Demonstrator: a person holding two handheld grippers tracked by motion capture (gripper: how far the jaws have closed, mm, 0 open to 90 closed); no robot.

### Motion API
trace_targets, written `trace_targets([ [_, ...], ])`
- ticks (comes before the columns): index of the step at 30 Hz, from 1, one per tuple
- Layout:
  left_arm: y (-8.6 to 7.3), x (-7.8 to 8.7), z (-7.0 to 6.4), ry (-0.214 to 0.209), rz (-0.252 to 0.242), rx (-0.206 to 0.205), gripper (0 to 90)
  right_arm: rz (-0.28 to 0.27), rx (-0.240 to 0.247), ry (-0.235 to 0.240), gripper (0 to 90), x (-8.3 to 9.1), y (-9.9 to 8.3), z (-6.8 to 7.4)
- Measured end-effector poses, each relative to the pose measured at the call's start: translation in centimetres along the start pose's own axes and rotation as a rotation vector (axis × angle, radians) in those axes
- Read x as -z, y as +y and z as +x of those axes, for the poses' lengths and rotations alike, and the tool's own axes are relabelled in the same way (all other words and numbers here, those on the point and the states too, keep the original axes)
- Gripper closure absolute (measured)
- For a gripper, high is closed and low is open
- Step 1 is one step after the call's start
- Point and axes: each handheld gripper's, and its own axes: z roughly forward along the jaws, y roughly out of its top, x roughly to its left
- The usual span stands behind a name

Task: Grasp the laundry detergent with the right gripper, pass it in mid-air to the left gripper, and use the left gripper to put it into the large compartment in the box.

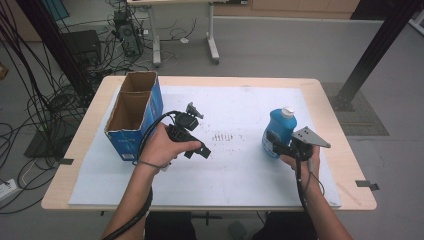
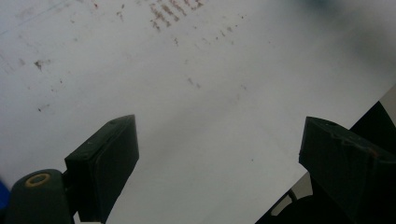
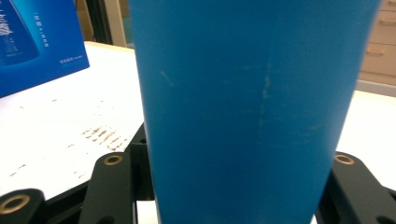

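A blue bottle (image 1: 279,126) with a white cap stands upright at the right of the white board (image 1: 240,172). My right gripper (image 1: 274,144) is shut on its lower body. In the right gripper view the bottle (image 3: 252,102) sits close up, with a black jaw pressed against each side and my right gripper (image 3: 229,161) around it. My left gripper (image 1: 199,151) hovers low over the middle of the board. Its jaws stand wide apart with nothing between them. In the left gripper view my left gripper (image 2: 219,128) looks down on bare board.
An open-topped blue cardboard box (image 1: 134,114) stands at the board's left, also seen as the box (image 3: 37,42). Brown marks (image 1: 222,136) stain the board's middle. The wooden table (image 1: 332,107) borders the board. Cables and a black frame post stand on the floor beyond.
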Motion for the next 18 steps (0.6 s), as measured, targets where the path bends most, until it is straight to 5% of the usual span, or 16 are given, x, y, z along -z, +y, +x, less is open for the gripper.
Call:
trace_targets([
  [8, 1.8, 1.8, -0.2, 0.029, 0.013, -0.058, 12.3, 0.023, 0.003, 0.076, 44.4, 0.2, 2.3, -0.5],
  [18, 3.8, 4.6, -0.7, 0.036, 0.03, -0.166, 12.1, 0.035, 0.043, 0.253, 44.3, 0.2, 5.3, -0.7],
])
